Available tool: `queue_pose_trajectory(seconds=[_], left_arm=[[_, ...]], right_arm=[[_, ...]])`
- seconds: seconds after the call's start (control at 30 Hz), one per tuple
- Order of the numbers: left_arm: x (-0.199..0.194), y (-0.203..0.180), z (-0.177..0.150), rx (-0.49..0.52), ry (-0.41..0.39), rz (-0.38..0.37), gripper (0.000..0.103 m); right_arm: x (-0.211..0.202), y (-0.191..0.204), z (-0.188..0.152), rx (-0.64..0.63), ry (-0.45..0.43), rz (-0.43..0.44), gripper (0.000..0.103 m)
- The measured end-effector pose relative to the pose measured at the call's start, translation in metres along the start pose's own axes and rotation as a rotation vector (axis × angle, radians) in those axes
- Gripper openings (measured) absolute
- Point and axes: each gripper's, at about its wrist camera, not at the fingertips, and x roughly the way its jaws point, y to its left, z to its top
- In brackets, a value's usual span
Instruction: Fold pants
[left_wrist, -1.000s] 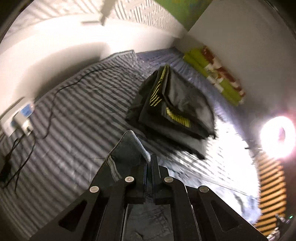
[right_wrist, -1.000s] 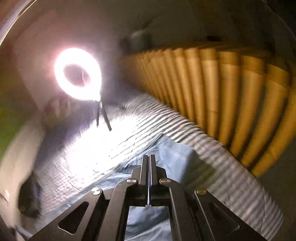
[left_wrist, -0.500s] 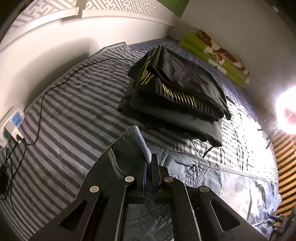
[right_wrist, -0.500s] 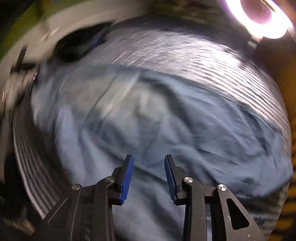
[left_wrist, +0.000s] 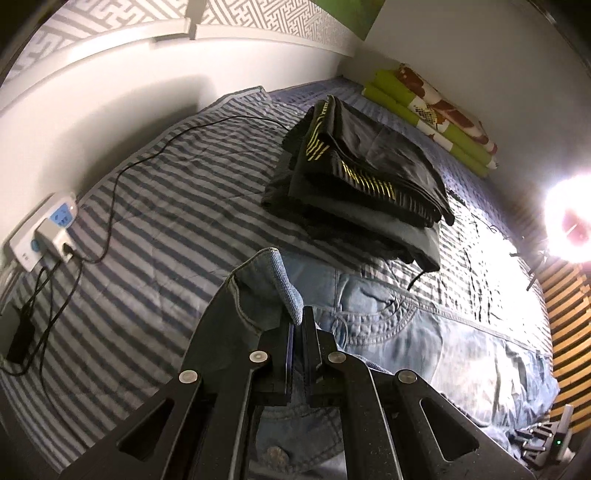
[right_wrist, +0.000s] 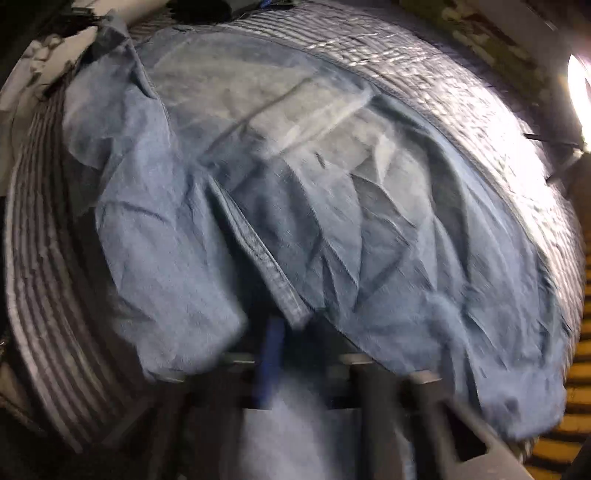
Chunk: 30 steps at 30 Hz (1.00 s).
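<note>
One pair of light-blue jeans (left_wrist: 424, 343) is spread lengthwise across a striped bedcover (left_wrist: 155, 221), the waistband end lying nearest the left wrist camera and the legs running off toward a bright ring lamp (left_wrist: 569, 221). A fold of the waistband is pinched between the pressed-together jaws of the left gripper (left_wrist: 298, 325), and the denim is seen curling up over the fingertips. In the right wrist view the crumpled legs of the jeans (right_wrist: 332, 221) fill most of the frame, with the striped cover showing around them. The right gripper (right_wrist: 291, 325) is blurred, but its jaws have just been closing and a seamed edge of the denim is caught between them. Just beyond the waistband a stack of folded dark clothes (left_wrist: 362, 184) with yellow markings is set on the cover. Further back, a folded green patterned blanket (left_wrist: 432, 114) lies against the wall. A white power strip (left_wrist: 40, 236) with black cables is seen at the left edge of the bed.
</note>
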Motion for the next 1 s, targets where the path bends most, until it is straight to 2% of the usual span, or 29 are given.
queue_pose_trajectory(seconds=[0.13, 0.27, 0.33, 0.47, 0.6, 0.73, 0.83, 0.93, 1.0], left_arm=[[-0.029, 0.017, -0.017, -0.037, -0.02, -0.029, 0.003], [-0.048, 0.028, -0.022, -0.049, -0.023, -0.038, 0.003], [-0.048, 0.024, -0.011, -0.045, -0.008, -0.048, 0.003], [-0.029, -0.003, 0.023, -0.009, -0.009, -0.038, 0.003], [0.023, -0.019, 0.058, -0.057, 0.044, -0.049, 0.003], [0.079, -0.042, 0.071, -0.03, 0.08, 0.016, 0.003], [0.111, -0.051, 0.07, -0.011, 0.099, 0.074, 0.003], [0.131, -0.048, 0.067, -0.024, 0.118, 0.099, 0.004], [0.142, -0.049, 0.065, -0.03, 0.145, 0.105, 0.011]], right_arm=[[-0.038, 0.012, -0.024, 0.064, -0.073, -0.09, 0.003], [-0.092, 0.004, -0.027, 0.129, -0.164, -0.171, 0.002], [-0.114, -0.007, -0.011, 0.121, -0.187, -0.224, 0.002], [-0.124, -0.043, 0.044, 0.094, -0.209, -0.336, 0.002], [-0.093, -0.085, 0.096, 0.064, -0.178, -0.457, 0.002], [-0.029, -0.124, 0.14, 0.071, -0.086, -0.522, 0.002], [0.012, -0.131, 0.149, 0.067, -0.031, -0.512, 0.002], [0.044, -0.134, 0.149, 0.061, 0.003, -0.508, 0.002], [0.055, -0.137, 0.147, 0.065, 0.018, -0.506, 0.005]])
